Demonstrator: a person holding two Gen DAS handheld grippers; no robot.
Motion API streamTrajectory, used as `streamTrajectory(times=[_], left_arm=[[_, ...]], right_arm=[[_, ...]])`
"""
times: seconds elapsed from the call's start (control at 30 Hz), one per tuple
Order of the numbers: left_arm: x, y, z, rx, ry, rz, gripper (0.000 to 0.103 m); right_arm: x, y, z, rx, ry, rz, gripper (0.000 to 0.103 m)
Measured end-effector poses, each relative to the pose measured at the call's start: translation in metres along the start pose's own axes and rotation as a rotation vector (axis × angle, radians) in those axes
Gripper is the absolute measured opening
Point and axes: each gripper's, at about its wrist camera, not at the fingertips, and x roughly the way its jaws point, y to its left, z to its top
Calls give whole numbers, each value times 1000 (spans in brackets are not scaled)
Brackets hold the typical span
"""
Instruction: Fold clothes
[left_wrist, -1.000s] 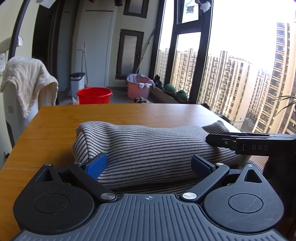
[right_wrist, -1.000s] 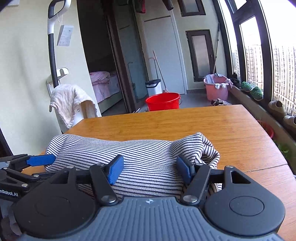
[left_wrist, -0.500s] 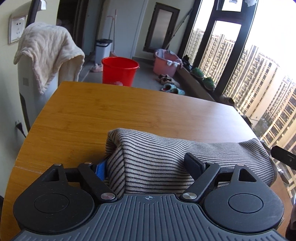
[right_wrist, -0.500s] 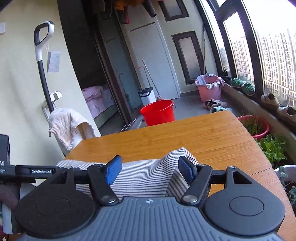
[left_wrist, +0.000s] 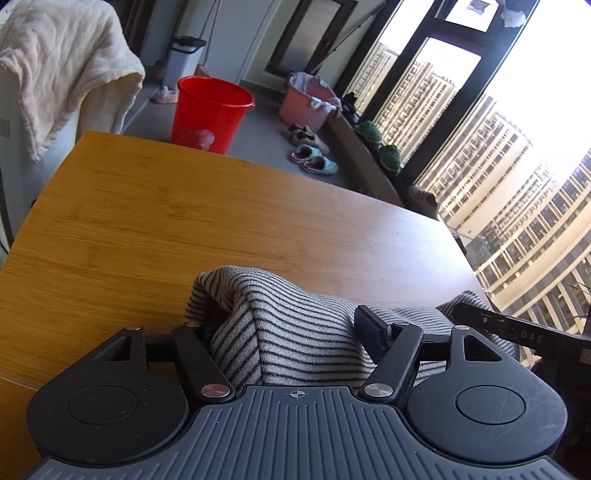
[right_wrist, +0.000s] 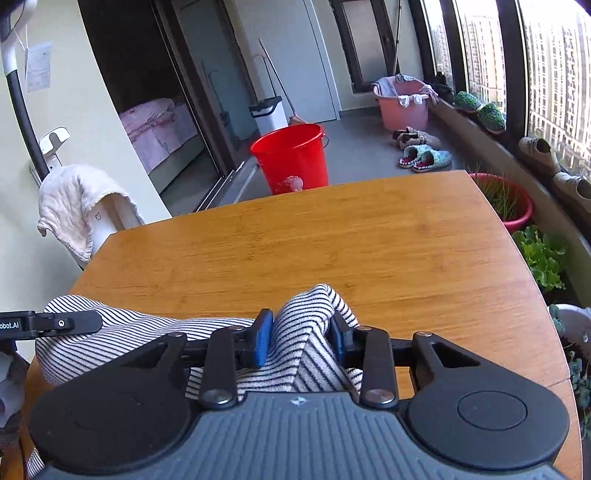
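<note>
The striped knit garment (right_wrist: 147, 328) lies bunched along the near edge of the wooden worktop (right_wrist: 332, 236), its far side rolled into a rounded fold. My right gripper (right_wrist: 301, 338) has a raised pinch of the cloth's right end between its fingers (right_wrist: 260, 341); the blue pads press on the fabric from both sides as the jaws are closing, so the stripes stand up in a peak between them. My left gripper (left_wrist: 284, 332) straddles the garment's left end, where the cloth humps up between the two fingers (left_wrist: 371, 330); its jaws are closing too, standing wider than the right ones. The right-hand finger touches the fabric, while the left-hand pad is tucked behind the fold, and I cannot tell whether it presses the cloth. In each wrist view the black finger of my other gripper shows at the edge, lying over the garment. The rest of the worktop beyond is bare wood. Past its far edge a red bucket (right_wrist: 291, 158) stands on the grey floor, with a pink basin (right_wrist: 404, 101) of laundry farther off by the window and slippers (right_wrist: 424, 158) near it. To the left, a cream towel (right_wrist: 79, 203) hangs over a white appliance.
</note>
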Motion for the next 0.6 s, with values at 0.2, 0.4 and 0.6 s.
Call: streamTrajectory(times=[0.2,0.4,0.6], left_arm=[[-47,-12,1,52,-152,-28,55],[-78,-21,-81,135,-106,-46,52],[-118,-19,-124,173,-105,-113,59]], right_arm=[[-45,0,9,-24,-152,93,22],[-97,-18,-58,53,-140,194,22],[-119,-38,-114,119,-62,159,22]])
